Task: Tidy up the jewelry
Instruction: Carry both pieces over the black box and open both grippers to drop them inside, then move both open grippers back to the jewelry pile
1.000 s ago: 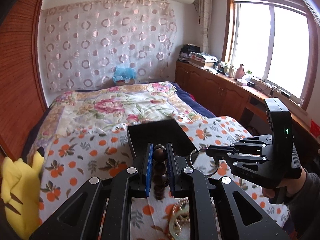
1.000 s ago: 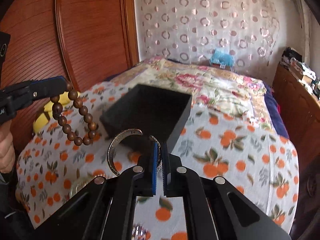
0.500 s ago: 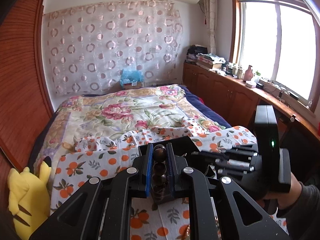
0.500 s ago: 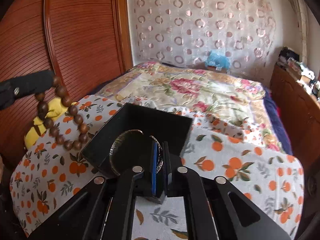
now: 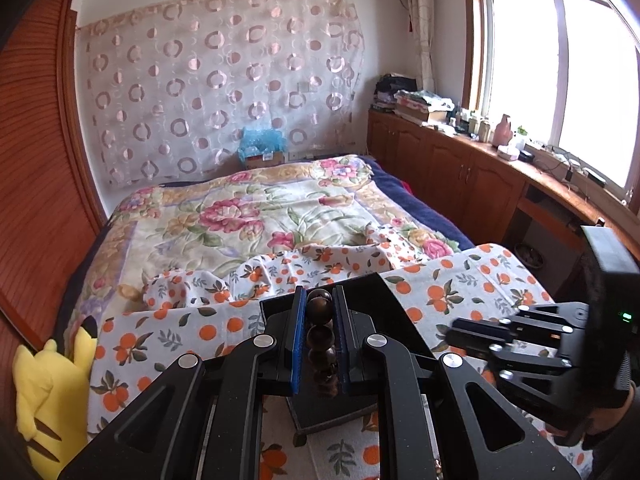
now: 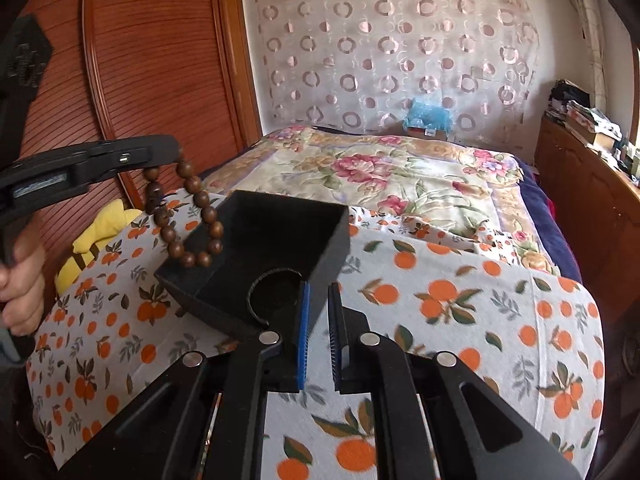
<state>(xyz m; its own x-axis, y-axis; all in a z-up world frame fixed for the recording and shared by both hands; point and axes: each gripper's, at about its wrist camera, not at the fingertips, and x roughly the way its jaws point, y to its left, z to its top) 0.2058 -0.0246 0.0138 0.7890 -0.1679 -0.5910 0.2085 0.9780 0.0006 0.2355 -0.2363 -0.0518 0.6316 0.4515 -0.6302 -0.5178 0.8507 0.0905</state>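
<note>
Left claw (image 5: pixel 316 344): clenched on a brown wooden bead bracelet (image 6: pixel 188 216); beads stacked between the blue pads, the rest of the loop hanging free below the tips, over the near left rim of the box.
Right claw (image 6: pixel 318 332): its jaws have just been opening; a narrow gap shows between the pads and nothing sits in it, so it grips nothing.
Silver bangle (image 6: pixel 264 300): lying in the box, at its near end, just left of the right claw's tips; only the dark curved edge shows, apart from the pads.
Black box (image 6: pixel 332 240): open-topped, on the orange-print cloth, directly ahead of both claws; near corner tilted toward the right wrist camera.
Person's hand (image 6: pixel 22 276): gripping the left tool's handle, at the left edge of the right wrist view.
Orange-print cloth (image 6: pixel 460 292): spread over the foot of the bed, rumpled at its far edge.
Yellow plush toy (image 5: pixel 48 392): at the left edge of the bed, against the wooden wardrobe (image 6: pixel 152 60).
Floral quilt (image 5: pixel 248 208): covers the bed beyond the cloth.
Blue bundle (image 5: pixel 262 144): at the head of the bed, on a small carton.
Curtain with ring pattern (image 5: pixel 220 80): hung across the far wall.
Wooden cabinets (image 5: pixel 448 176): along the right wall beneath the window (image 5: pixel 560 72), top cluttered with small items.
</note>
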